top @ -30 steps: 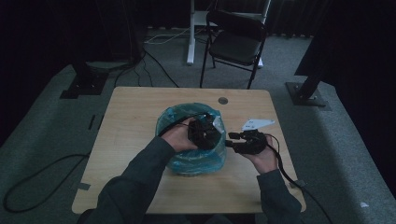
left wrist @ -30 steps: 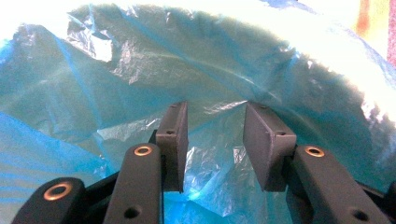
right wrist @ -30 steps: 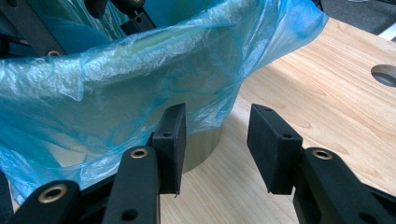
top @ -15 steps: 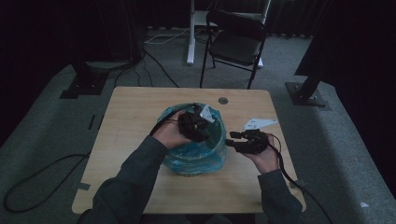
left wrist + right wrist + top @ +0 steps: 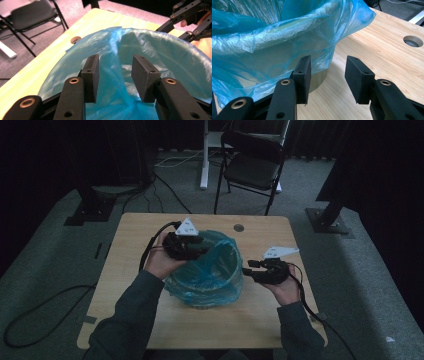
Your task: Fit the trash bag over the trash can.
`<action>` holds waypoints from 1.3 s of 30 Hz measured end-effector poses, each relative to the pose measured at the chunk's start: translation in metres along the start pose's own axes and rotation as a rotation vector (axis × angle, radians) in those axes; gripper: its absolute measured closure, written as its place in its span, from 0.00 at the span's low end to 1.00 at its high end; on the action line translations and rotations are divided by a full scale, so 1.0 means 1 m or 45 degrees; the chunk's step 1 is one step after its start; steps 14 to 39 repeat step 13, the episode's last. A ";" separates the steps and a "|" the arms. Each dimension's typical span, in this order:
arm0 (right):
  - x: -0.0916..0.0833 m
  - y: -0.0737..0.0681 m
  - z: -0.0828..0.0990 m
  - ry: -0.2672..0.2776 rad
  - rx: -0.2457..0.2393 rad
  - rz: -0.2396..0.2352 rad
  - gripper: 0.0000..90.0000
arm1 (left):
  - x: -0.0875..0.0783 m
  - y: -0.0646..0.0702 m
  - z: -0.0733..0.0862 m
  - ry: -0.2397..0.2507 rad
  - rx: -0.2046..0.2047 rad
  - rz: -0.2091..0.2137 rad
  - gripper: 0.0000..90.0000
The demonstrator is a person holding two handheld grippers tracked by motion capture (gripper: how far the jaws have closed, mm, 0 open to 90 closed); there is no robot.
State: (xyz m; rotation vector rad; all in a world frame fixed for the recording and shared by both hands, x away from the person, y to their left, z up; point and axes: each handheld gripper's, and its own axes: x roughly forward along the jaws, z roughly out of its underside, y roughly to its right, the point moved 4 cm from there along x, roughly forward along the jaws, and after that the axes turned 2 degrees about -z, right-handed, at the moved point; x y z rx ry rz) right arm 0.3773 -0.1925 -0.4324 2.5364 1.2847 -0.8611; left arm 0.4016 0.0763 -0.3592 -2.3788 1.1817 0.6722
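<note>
A round bin [image 5: 318, 80] lined with a blue plastic bag [image 5: 205, 272] stands in the middle of the wooden table [image 5: 130, 270]. The bag's edge is folded over the rim and hangs down the outside [image 5: 262, 45]. My left gripper [image 5: 200, 249] hovers at the bin's far-left rim and points across the mouth. Its jaws stand open, with loose bag film [image 5: 117, 82] beyond the gap [image 5: 115, 65]. My right gripper [image 5: 247, 266] is level beside the bin's right wall, open [image 5: 328, 65] and empty, its left pad [image 5: 303, 75] close to the hanging film. It also appears in the left gripper view [image 5: 190, 17].
A cable hole [image 5: 238, 227] sits in the table behind the bin. Beyond the table stand a black folding chair [image 5: 255, 165] and a white post [image 5: 204, 155]. Cables [image 5: 45, 315] run over the grey floor, and dark stand bases [image 5: 330, 217] flank the table.
My left hand has moved left and away from over the bin's middle to its far-left rim and risen a little. The bag's mouth looks wider. The right hand has kept still.
</note>
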 end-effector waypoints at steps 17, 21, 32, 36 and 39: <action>-0.002 0.006 0.002 0.012 0.024 0.016 0.62 | -0.030 -0.028 0.037 0.183 -0.222 -0.115 0.64; -0.002 0.006 0.002 0.012 0.024 0.016 0.62 | -0.030 -0.028 0.037 0.183 -0.222 -0.115 0.64; -0.002 0.006 0.002 0.012 0.024 0.016 0.62 | -0.030 -0.028 0.037 0.183 -0.222 -0.115 0.64; -0.002 0.006 0.002 0.012 0.024 0.016 0.62 | -0.030 -0.028 0.037 0.183 -0.222 -0.115 0.64; -0.002 0.006 0.002 0.012 0.024 0.016 0.62 | -0.030 -0.028 0.037 0.183 -0.222 -0.115 0.64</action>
